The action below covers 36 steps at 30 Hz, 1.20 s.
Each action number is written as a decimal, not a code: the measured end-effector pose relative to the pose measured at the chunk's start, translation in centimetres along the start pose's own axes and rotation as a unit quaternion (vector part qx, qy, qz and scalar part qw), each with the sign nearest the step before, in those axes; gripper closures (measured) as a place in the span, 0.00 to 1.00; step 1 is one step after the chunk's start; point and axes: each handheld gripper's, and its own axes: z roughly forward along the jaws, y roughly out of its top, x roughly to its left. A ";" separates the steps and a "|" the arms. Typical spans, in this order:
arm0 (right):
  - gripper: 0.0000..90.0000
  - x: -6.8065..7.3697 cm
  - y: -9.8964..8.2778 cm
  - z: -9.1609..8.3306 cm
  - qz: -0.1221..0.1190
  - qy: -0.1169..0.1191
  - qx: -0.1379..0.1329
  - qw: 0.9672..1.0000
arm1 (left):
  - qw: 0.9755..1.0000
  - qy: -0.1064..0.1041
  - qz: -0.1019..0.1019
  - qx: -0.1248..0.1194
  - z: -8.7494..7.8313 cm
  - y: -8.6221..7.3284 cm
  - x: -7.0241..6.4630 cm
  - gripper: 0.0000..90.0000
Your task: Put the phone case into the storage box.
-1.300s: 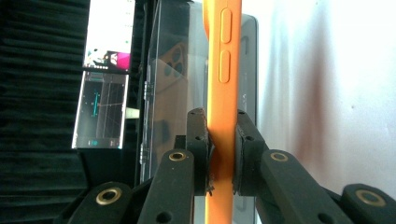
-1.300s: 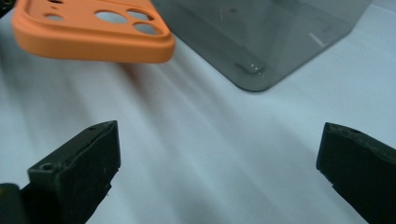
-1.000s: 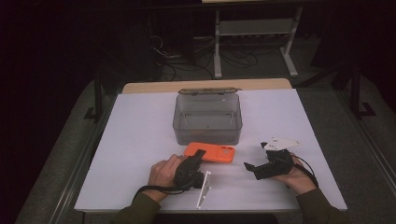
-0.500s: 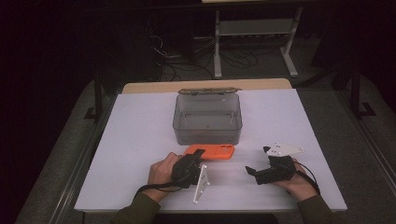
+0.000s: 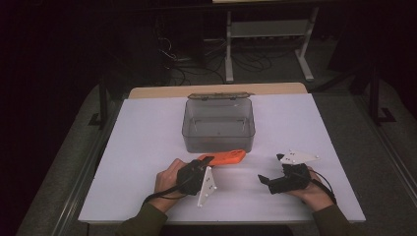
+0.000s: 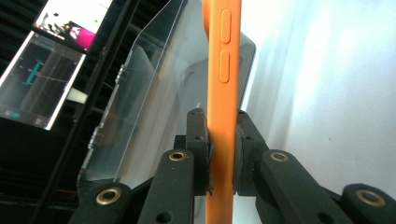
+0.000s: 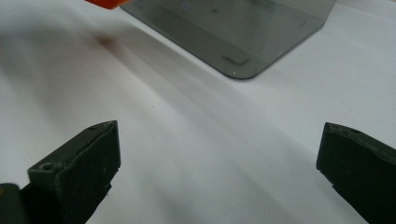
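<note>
White tabletop (image 5: pixel 147 137) stretches under a dark room. At its left, the left gripper (image 5: pixel 200 167) is clamped on the near end of an orange phone (image 5: pixel 223 158), pads pressing both flat faces so it rides edge-up, probably for slipping into the clear box (image 5: pixel 219 125) just behind it. The phone reaches forward from the jaws, beside the box's front wall. Farther right, the right gripper (image 5: pixel 264 179) rests low, jaws wide apart, empty.
</note>
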 end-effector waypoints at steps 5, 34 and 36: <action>0.00 0.0 0.0 0.1 -0.002 -0.001 0.001 1.000 | 0.999 -0.018 -0.036 -0.009 -0.1 -0.3 0.6 0.88; 0.00 0.0 0.1 -0.1 -0.001 -0.005 -0.005 1.000 | 0.970 -0.092 -0.217 -0.054 -0.2 -2.3 3.3 0.88; 0.00 0.0 0.1 -0.1 -0.001 -0.005 -0.006 1.000 | 0.966 -0.098 -0.231 -0.057 -0.2 -2.5 3.4 0.88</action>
